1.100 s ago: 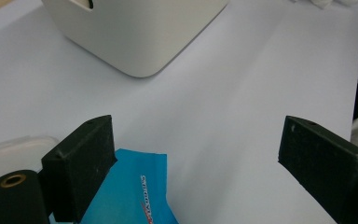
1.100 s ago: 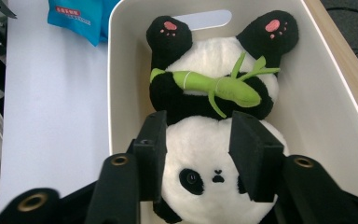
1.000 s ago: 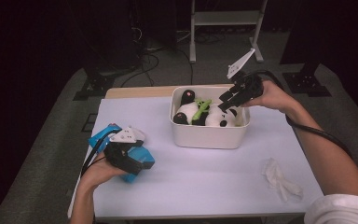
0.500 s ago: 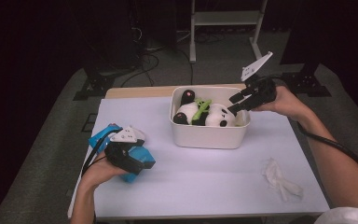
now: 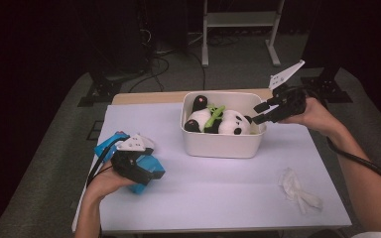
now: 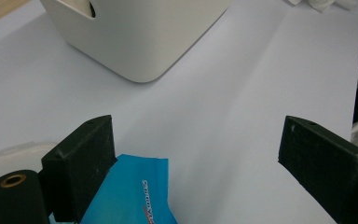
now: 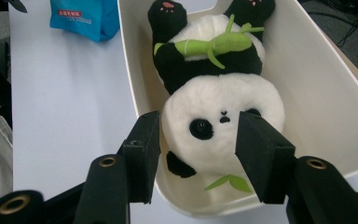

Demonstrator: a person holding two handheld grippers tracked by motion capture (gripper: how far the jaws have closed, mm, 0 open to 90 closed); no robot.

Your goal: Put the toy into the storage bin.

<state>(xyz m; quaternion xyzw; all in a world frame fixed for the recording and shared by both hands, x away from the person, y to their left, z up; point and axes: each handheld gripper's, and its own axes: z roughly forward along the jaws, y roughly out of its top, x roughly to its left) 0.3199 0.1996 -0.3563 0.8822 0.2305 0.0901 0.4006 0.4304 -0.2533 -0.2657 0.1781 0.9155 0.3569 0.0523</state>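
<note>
Plush panda (image 5: 224, 120) — supine in white bin (image 5: 222, 145)

1. One white bin (image 5: 222, 146); it sits just under and ahead of the right claw's tips;
2. One panda plush (image 7: 216, 100) lying inside that bin, its head just below the right claw; one green bamboo stalk (image 7: 212, 45) lies across its belly, farther out from that claw;
3. One blue packet (image 5: 146, 168), right beneath the left claw;
4. One crumpled white cloth (image 5: 297, 191), well apart from both claws, nearer the right one;
5. Two claws: left (image 5: 144, 161), right (image 5: 259, 113).
</note>
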